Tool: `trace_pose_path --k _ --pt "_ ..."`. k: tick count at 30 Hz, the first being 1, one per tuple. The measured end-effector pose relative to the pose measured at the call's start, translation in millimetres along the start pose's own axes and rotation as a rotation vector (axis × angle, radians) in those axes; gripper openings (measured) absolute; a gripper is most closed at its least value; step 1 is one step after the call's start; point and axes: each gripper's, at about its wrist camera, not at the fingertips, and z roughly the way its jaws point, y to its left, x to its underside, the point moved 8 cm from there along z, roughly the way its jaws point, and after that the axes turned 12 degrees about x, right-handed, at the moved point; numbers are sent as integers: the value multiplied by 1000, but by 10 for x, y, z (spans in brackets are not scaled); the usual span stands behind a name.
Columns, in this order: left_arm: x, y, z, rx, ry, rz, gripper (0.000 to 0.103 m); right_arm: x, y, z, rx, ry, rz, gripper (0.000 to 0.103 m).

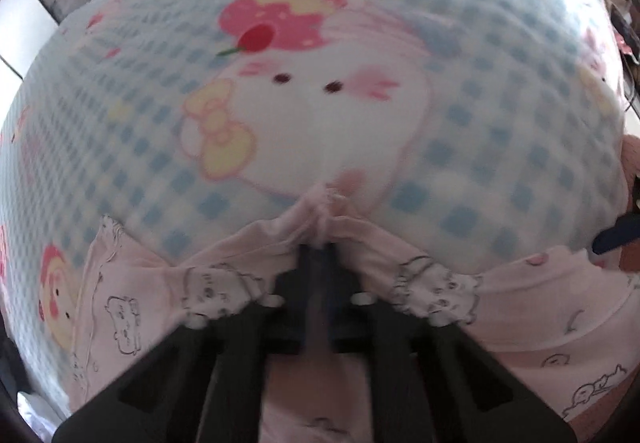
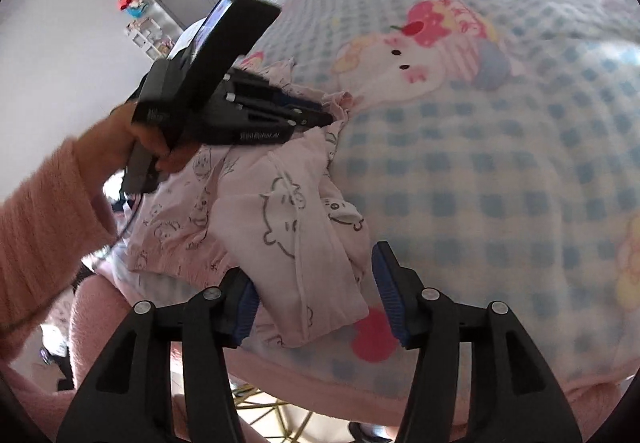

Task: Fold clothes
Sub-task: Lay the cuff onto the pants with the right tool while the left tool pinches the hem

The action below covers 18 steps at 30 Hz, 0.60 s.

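Garment: pale pink cotton garment printed with outlined cartoon animals (image 2: pixel 280 203), crumpled near the front edge of the blue-and-white checked blanket with pink cartoon characters (image 2: pixel 480 163).
Left tool: black two-finger left tool (image 2: pixel 326 118), jaws closed on a bunched fold of the garment's far edge; a hand in a fuzzy pink sleeve (image 2: pixel 44 219) grips its handle.
Right tool: right tool (image 2: pixel 316 291), blue-padded jaws spread wide either side of the garment's near folded end, pinching nothing.
Room: bare blanket stretches beyond and right of the garment.
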Motion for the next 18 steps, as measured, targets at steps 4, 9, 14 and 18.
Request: trace_pose_path --k 4,9,14,18 --pt "-138 136 -435 -50 -184 -108 0 -101 -99 -146 -10 -39 41 58" --pt "-200 279 -686 53 -235 -170 1 -342 -291 -440 -35 -126 117 66" --pt "-211 258 -227 24 -12 1 36 -540 -424 -387 38 -141 156 66" --pt "-214 197 -95 51 49 149 49 -596 -474 -346 51 -134 165 67"
